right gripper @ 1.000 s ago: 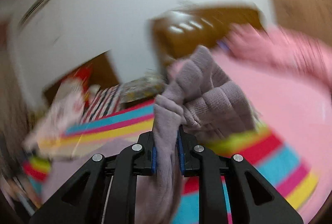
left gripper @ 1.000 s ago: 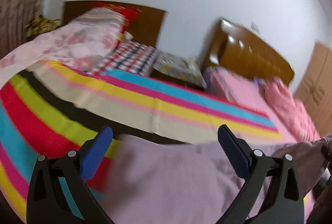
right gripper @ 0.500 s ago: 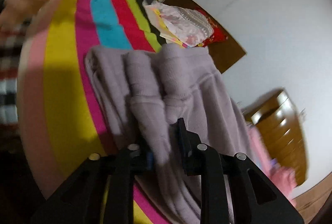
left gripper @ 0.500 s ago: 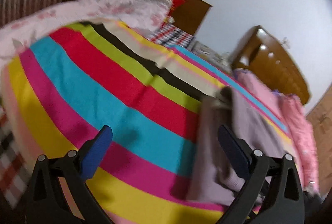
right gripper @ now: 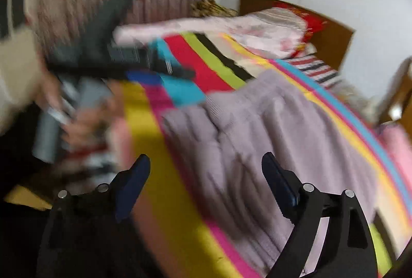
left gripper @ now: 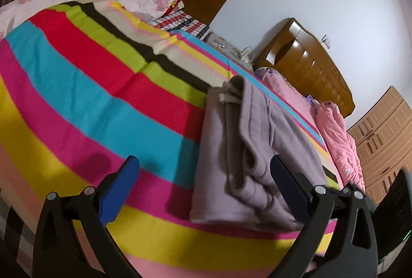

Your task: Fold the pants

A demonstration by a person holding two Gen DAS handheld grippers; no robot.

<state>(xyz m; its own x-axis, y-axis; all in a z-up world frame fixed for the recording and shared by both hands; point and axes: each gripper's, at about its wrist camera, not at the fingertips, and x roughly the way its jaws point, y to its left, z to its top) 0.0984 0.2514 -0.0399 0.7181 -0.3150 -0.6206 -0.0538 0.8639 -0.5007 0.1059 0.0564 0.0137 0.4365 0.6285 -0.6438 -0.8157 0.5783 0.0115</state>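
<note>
Lying in a mauve bundle on the striped blanket (left gripper: 103, 87), the pants (left gripper: 247, 149) are down and no longer hang from any jaw. Starting at the left: the left gripper (left gripper: 204, 181) has its blue fingers (left gripper: 119, 182) spread wide with nothing between them; a second ago it looked across the bed with the cloth close under it, and it now sits lower, over the blanket's near edge, with the pants just ahead of its right finger. In the blurred right wrist view that same tool shows at the far left, in a hand (right gripper: 74, 118). Further right, the right gripper (right gripper: 206, 176) is opening; a second ago its pads were clamped on a fold of the cloth, half a second ago they still pinched it, and now they stand well apart above the pants (right gripper: 270, 139), pressing on nothing. That release looks like the end of a fold: the cloth sits doubled, waistband and drawstring at the far end, cuffs bunched nearest. The layers look uneven, so I judge a smoothing or one more fold may remain
</note>
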